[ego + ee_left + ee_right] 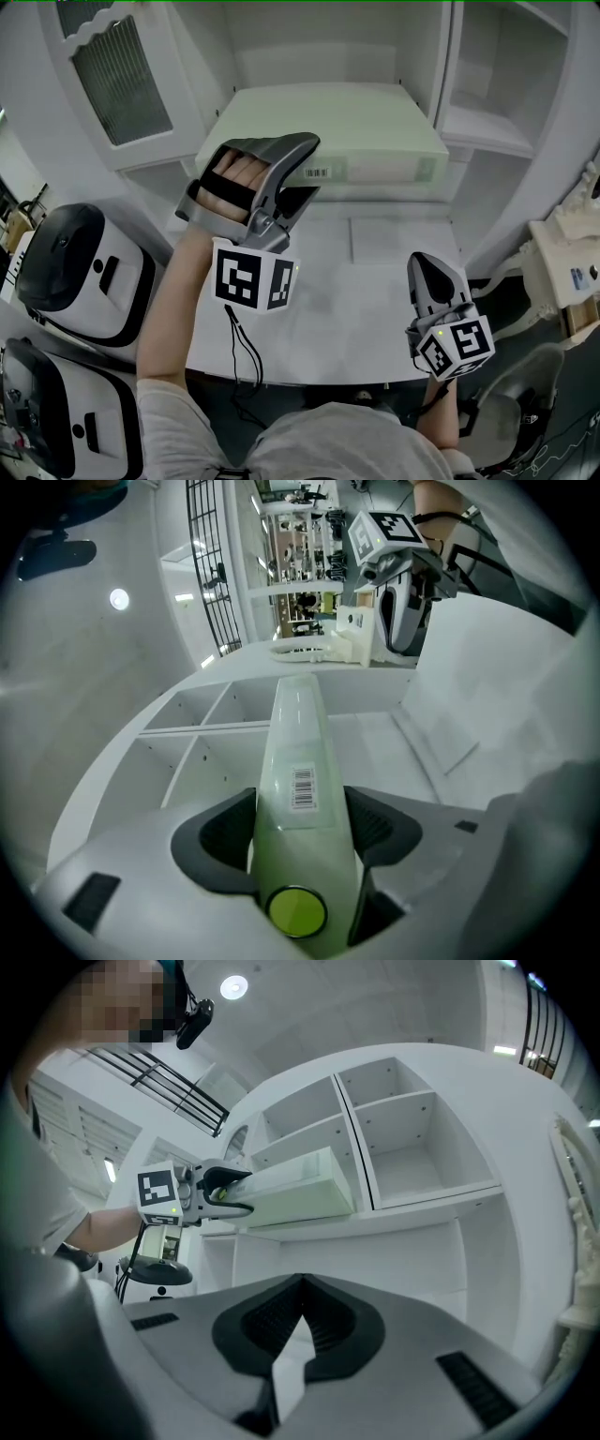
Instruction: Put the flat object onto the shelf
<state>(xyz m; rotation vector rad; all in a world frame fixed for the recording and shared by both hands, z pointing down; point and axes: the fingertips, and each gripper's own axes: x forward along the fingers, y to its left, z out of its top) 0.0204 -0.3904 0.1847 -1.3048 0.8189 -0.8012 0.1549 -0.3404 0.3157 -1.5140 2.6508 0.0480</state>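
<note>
The flat object is a wide pale green box with a barcode label on its near edge. My left gripper is shut on that edge at the left corner, and the box edge runs forward between the jaws. In the right gripper view the box lies level, reaching into the middle compartment of the white shelf unit, with the left gripper at its outer end. My right gripper hovers lower right over the counter, shut and holding nothing.
The white counter lies below the shelf. Two white and black appliances stand at the left. A cabinet door with ribbed glass is open at upper left. A white ornate object sits at the right edge.
</note>
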